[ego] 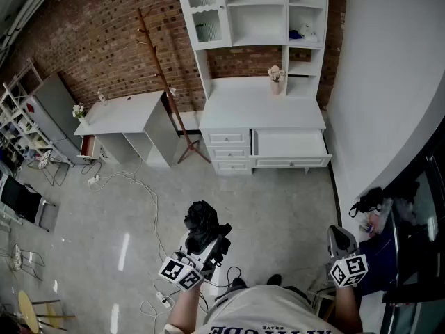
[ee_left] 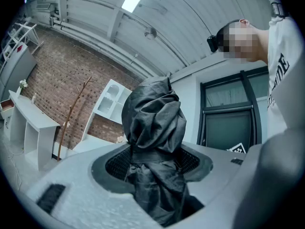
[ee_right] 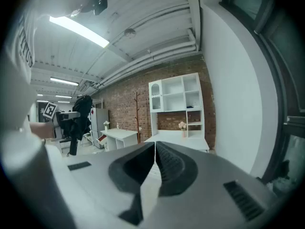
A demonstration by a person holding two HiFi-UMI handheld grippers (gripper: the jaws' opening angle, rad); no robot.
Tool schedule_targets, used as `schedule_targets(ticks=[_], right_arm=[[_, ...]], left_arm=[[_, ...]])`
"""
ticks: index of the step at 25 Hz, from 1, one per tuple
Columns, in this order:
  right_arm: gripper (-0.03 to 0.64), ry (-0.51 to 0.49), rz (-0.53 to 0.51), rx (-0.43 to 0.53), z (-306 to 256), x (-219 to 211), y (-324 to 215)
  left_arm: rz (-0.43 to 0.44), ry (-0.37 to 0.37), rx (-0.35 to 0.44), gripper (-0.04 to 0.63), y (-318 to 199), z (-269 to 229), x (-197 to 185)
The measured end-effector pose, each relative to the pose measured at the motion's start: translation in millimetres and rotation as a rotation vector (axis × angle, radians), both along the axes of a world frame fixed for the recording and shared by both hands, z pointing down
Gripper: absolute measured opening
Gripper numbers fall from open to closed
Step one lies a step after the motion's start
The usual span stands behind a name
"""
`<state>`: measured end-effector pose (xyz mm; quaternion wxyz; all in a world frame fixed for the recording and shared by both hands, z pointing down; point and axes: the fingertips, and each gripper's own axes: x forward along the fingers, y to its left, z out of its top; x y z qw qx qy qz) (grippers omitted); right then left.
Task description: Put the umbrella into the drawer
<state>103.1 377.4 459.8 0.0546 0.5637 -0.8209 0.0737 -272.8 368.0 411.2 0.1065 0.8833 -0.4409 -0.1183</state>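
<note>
A black folded umbrella stands up out of my left gripper, low in the middle of the head view. In the left gripper view its crumpled fabric fills the gap between the jaws, and the left gripper is shut on it. My right gripper hangs at the lower right, jaws together and empty; its tips meet in the right gripper view. The wide white drawer of the desk unit stands pulled out, far across the floor. The umbrella also shows at the left of the right gripper view.
The white desk unit has a hutch and a flower vase on its top. A wooden coat rack, a white side desk and floor cables lie left. A white wall and a dark bag are right.
</note>
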Motion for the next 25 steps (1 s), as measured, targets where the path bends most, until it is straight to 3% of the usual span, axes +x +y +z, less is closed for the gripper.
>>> schedule_targets(ticks=[17, 25], right_arm=[[0.031, -0.012, -0.012, -0.006, 4.8, 7.2, -12.0], [0.032, -0.005, -0.043, -0.021, 13.8, 24.4, -15.6]], left_arm=[[-0.010, -0.004, -0.018, 0.268, -7.4, 4.8, 9.1], [-0.022, -0.024, -0.026, 0.268, -6.5, 9.0, 31.2]])
